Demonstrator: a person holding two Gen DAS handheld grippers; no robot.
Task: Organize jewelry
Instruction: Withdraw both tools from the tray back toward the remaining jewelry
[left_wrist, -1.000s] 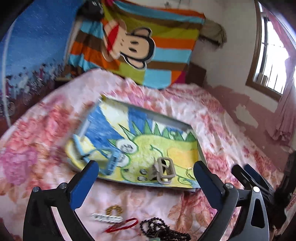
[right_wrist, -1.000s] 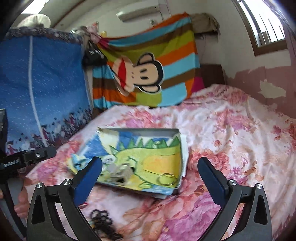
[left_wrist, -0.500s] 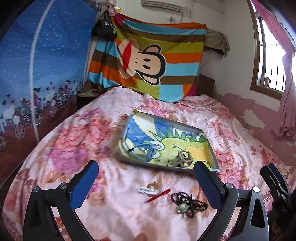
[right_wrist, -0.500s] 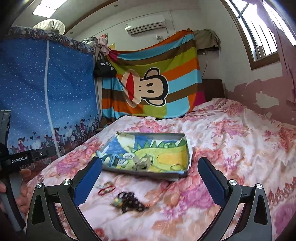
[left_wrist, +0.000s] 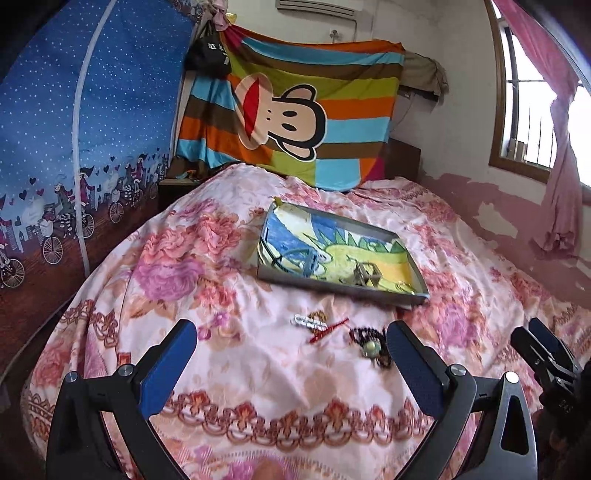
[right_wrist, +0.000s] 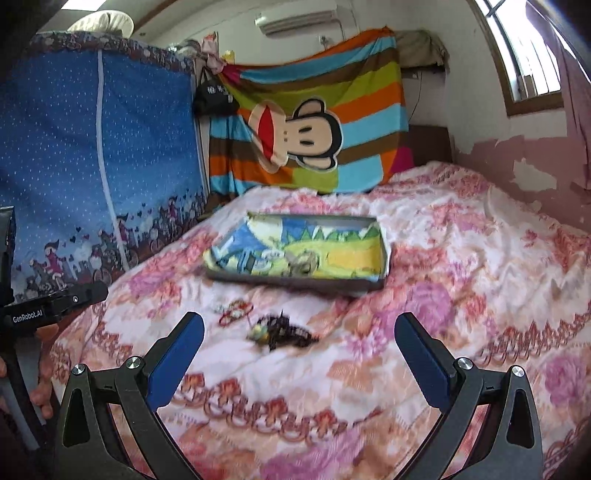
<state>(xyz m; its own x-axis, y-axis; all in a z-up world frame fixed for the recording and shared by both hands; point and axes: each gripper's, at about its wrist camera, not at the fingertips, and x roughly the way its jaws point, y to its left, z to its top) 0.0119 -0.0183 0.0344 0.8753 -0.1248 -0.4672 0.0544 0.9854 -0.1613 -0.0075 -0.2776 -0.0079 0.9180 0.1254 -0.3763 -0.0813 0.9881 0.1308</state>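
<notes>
Hovering above the near end of the floral bedspread (left_wrist: 229, 369), both tongs gape wide w/ nothing between the blue pads.

Going L to R in the left wrist view: blue wardrobe cover (left_wrist: 85, 129) w/ bicycle print stands at far left. Left gripper (left_wrist: 291, 354) sits low in frame, spread full. Just beyond it on the bedspread lie loose pieces: a silver hair clip (left_wrist: 308, 320) touching a small gold-brown piece, then a red band (left_wrist: 328, 328) just R of it, then black bead strand (left_wrist: 371, 338) w/ a pale round charm, partly behind the R finger. Farther back sits the tray (left_wrist: 332, 286), lined w/ a dinosaur drawing; inside it a blue item at L, a tan buckle-like piece (left_wrist: 365, 275) toward R, a thin ring near the R corner. Striped monkey blanket (left_wrist: 295, 110) hangs on the far wall. Window at far R.

Right wrist view: right gripper (right_wrist: 299, 347) likewise splayed wide, empty; beads and red band lie near, between its fingers, tray beyond. Left tool & a hand (right_wrist: 40, 391) show at L edge.
</notes>
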